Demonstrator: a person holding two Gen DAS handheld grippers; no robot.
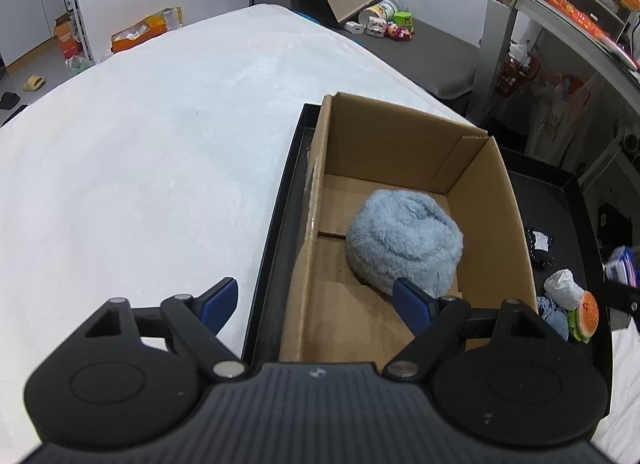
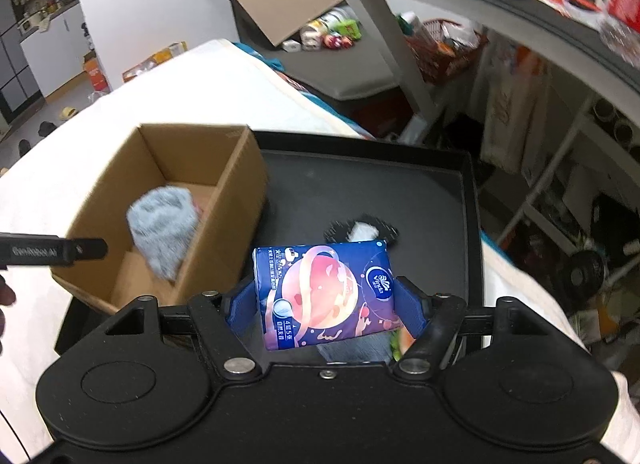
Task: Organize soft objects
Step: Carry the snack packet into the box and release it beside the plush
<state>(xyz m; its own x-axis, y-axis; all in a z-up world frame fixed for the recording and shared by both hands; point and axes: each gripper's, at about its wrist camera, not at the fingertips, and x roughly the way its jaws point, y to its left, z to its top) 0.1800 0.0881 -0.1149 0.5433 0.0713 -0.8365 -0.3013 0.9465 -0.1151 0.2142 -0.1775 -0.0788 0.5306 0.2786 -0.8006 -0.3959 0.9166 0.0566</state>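
Observation:
A fluffy light-blue plush point(image 1: 404, 240) lies inside an open cardboard box point(image 1: 400, 136), which stands on the left part of a black tray point(image 1: 272, 264). My left gripper point(image 1: 316, 300) hovers open over the box's near left wall, with nothing between its fingers. My right gripper point(image 2: 326, 304) is shut on a blue tissue pack point(image 2: 324, 288), held above the tray point(image 2: 360, 180) just right of the box point(image 2: 224, 224). The plush point(image 2: 164, 224) shows blurred in the right wrist view. The pack's edge point(image 1: 620, 268) peeks in at the left wrist view's right side.
On the tray right of the box lie a burger toy point(image 1: 586, 314), a white crumpled item point(image 1: 562, 284), a blue cloth point(image 1: 554, 312) and a black-and-white piece point(image 2: 360, 230). The tray rests on a white bed point(image 1: 160, 144). Shelving point(image 2: 520, 24) crowds the right.

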